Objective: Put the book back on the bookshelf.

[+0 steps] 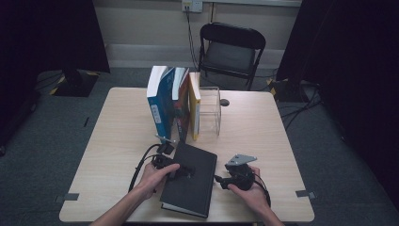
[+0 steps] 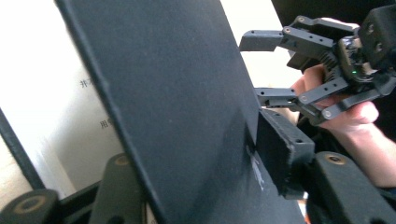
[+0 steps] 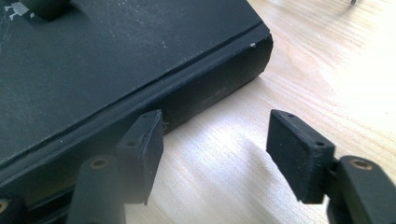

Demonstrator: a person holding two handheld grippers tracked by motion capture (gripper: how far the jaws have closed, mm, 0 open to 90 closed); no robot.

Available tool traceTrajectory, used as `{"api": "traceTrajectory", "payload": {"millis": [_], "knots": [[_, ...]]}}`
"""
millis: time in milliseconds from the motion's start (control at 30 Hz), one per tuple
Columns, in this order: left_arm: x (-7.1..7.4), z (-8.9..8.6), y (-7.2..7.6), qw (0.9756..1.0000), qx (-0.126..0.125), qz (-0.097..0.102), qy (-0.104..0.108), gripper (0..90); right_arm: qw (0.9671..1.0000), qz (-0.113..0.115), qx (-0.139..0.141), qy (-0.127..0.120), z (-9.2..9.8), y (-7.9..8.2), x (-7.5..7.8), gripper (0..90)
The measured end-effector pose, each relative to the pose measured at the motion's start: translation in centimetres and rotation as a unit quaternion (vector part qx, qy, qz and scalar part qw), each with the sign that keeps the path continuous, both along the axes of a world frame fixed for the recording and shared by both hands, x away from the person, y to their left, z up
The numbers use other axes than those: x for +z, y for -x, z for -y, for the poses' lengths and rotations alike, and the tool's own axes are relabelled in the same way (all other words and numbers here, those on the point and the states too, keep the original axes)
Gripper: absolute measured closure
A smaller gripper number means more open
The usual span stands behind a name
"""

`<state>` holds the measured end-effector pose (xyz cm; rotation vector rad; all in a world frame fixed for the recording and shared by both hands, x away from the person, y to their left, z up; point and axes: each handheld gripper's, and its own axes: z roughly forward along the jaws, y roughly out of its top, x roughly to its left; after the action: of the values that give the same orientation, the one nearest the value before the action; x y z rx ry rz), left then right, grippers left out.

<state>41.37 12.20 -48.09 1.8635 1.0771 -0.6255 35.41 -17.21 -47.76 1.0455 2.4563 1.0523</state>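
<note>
A black hardcover book [image 1: 190, 181] lies flat near the table's front edge. My left gripper [image 1: 181, 170] reaches in over its left edge. In the left gripper view the black cover [image 2: 187, 102] runs between the jaws of my left gripper [image 2: 201, 154], lifted off a white printed page [image 2: 60, 102]. One pad [image 2: 280, 154] lies against the cover's outside; the other is hidden behind it. My right gripper [image 1: 226, 178] rests at the book's right side, open. Its left pad [image 3: 144, 140] sits beside the spine [image 3: 201, 93], with bare table between the jaws of my right gripper [image 3: 217, 144]. It also stands open in the left gripper view [image 2: 254, 67].
Three books [image 1: 174, 101] stand upright mid-table against a clear acrylic holder [image 1: 210, 110]. A small dark object [image 1: 225, 102] lies behind it. A black folding chair [image 1: 230, 49] stands beyond the table's far edge.
</note>
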Motion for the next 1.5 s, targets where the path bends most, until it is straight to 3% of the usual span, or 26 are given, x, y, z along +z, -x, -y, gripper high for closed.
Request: {"api": "traceTrajectory", "payload": {"millis": [100,200,300,433,667,800,900,1133,1233,1300,1400,1500], "knots": [[0.1,-0.1,0.0,0.9999,-0.007,0.010,0.011,55.8,0.9998,-0.010,0.010,-0.014,0.2,-0.3,0.2,27.2],[0.6,0.1,0.4,0.9988,-0.012,0.047,0.011,56.9,0.9996,-0.004,0.013,-0.026,0.2,-0.1,0.4,25.0],[0.8,0.2,0.6,0.9984,-0.012,0.054,0.006,56.9,0.9989,-0.008,0.016,-0.044,0.2,0.0,0.6,23.8],[1.0,0.3,0.9,0.9976,-0.009,0.068,0.004,56.8,0.9951,-0.021,0.032,-0.091,0.2,0.2,0.9,20.5],[1.4,0.3,1.4,0.9954,-0.009,0.095,0.001,55.9,0.9930,-0.052,0.053,-0.092,-0.9,0.2,0.4,14.4],[1.8,0.3,2.0,0.9937,-0.004,0.112,0.000,55.9,0.9899,-0.071,0.050,-0.112,-0.8,0.1,0.3,14.0],[2.1,0.4,2.6,0.9915,-0.001,0.130,-0.003,55.8,0.9887,-0.073,0.054,-0.119,-0.8,0.2,0.3,12.6],[3.1,0.3,3.9,0.9845,-0.002,0.175,-0.008,55.8,0.9809,-0.101,0.069,-0.151,-0.7,0.1,0.2,9.9],[3.5,0.4,4.3,0.9818,-0.002,0.190,-0.011,55.7,0.9797,-0.100,0.076,-0.156,-0.8,0.1,0.2,8.8],[3.7,0.5,4.4,0.9813,-0.002,0.192,-0.014,55.7,0.9764,-0.114,0.080,-0.165,-0.7,-0.1,0.0,8.1],[3.9,0.6,4.6,0.9794,-0.005,0.201,-0.018,55.7,0.9687,-0.144,0.087,-0.182,-0.5,-0.7,-0.4,7.9],[4.1,0.6,4.8,0.9779,-0.007,0.208,-0.016,55.7,0.9645,-0.157,0.096,-0.189,-0.5,-1.0,-0.5,7.8]]}}
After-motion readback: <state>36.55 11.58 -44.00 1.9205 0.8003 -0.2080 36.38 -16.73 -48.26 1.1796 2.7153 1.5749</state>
